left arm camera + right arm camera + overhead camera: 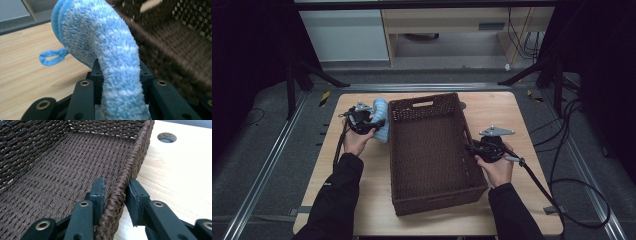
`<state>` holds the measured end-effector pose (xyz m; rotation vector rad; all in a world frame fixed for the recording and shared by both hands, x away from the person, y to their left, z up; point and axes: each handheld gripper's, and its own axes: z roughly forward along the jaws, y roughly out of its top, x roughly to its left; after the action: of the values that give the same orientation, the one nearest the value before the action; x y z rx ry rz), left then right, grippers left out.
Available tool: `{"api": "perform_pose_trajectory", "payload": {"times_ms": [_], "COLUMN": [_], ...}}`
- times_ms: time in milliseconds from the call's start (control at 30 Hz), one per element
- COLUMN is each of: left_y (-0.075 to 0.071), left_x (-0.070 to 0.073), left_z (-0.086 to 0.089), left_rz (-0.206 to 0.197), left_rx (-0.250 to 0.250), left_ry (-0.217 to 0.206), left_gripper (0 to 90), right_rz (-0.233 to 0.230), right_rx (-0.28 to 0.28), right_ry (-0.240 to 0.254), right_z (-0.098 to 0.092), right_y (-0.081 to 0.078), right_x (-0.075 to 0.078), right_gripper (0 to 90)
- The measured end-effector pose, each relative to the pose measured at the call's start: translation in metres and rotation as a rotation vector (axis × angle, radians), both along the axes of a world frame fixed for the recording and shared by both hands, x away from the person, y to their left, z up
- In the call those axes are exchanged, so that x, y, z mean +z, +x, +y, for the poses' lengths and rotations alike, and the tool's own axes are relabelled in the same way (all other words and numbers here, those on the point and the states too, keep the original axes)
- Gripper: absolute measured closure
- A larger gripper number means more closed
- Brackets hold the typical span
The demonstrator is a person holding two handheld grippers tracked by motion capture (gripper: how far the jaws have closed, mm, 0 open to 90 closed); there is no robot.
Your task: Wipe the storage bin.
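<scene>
Left gripper [374, 121], upper left of the high view, clamps a soft, light blue fleecy cloth [105, 47] at its fold; it droops and probably compresses. Right gripper [115, 192] pinches the stiff woven basket [432, 150] by its right wall, centre frame.

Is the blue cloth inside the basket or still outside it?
Outside. The blue cloth hangs in the left tongs beside the basket, whose woven floor looks bare.
</scene>
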<state>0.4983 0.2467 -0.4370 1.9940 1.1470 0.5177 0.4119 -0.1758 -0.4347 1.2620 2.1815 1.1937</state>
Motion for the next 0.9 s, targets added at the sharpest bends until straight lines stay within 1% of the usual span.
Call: {"api": "perform_pose_trajectory", "payload": {"times_ms": [33, 133, 200, 267, 333, 367, 400, 467, 567, 600, 667, 733, 767, 867, 900], "left_y": [0.0, -0.004, -0.006, -0.008, -0.011, -0.013, -0.013, -0.015, -0.018, -0.019, -0.021, -0.022, -0.023, -0.026, -0.027], "left_x": [-0.004, -0.018, -0.029, -0.036, -0.043, -0.043, -0.041, -0.036, -0.018, -0.012, 0.003, 0.01, 0.012, 0.01, 0.007], "left_z": [-0.001, -0.003, -0.003, -0.004, -0.003, -0.003, -0.002, -0.001, 0.001, 0.001, 0.001, 0.0, 0.0, -0.003, -0.003], "left_rz": [0.014, 0.042, 0.073, 0.097, 0.104, 0.101, 0.104, 0.094, 0.044, 0.028, -0.004, -0.018, -0.032, -0.022, -0.02], "left_rx": [-0.009, -0.023, -0.025, -0.027, -0.034, -0.035, -0.035, -0.039, -0.041, -0.05, -0.053, -0.056, -0.058, -0.065, -0.068], "left_ry": [0.011, 0.024, 0.037, 0.045, 0.043, 0.039, 0.037, 0.03, 0.007, -0.006, -0.006, -0.002, -0.007, 0.025, 0.024], "left_gripper": [66.6, 66.7, 66.7, 66.7, 66.7, 66.7, 66.7, 66.7, 66.8, 66.8, 66.7, 66.7, 66.8, 66.8, 66.9], "right_rz": [0.0, 0.0, 0.0, 0.0, 0.003, 0.0, 0.0, -0.001, 0.001, -0.001, -0.001, -0.001, -0.001, -0.001, -0.001], "right_rx": [0.0, -0.001, -0.002, -0.002, -0.003, -0.002, -0.002, -0.002, -0.003, -0.002, -0.001, -0.001, -0.001, -0.001, -0.001], "right_ry": [-0.001, 0.0, -0.001, -0.001, 0.0, -0.002, -0.001, -0.002, 0.0, -0.002, -0.002, -0.002, -0.003, -0.003, -0.003], "right_z": [0.0, 0.0, 0.0, 0.0, 0.0, 0.0, 0.0, 0.0, 0.0, 0.0, 0.0, 0.0, 0.0, 0.0, 0.0], "right_y": [0.0, 0.0, 0.0, 0.0, 0.0, 0.0, 0.0, 0.0, 0.0, 0.0, 0.0, 0.0, 0.0, 0.0, 0.0], "right_x": [0.0, 0.0, 0.0, 0.0, 0.0, 0.0, 0.0, 0.0, 0.0, 0.0, 0.0, 0.0, 0.0, 0.0, 0.0], "right_gripper": [68.9, 68.9, 68.9, 68.9, 68.9, 68.9, 68.9, 68.9, 68.8, 68.9, 68.9, 68.9, 68.9, 68.9, 68.9]}}
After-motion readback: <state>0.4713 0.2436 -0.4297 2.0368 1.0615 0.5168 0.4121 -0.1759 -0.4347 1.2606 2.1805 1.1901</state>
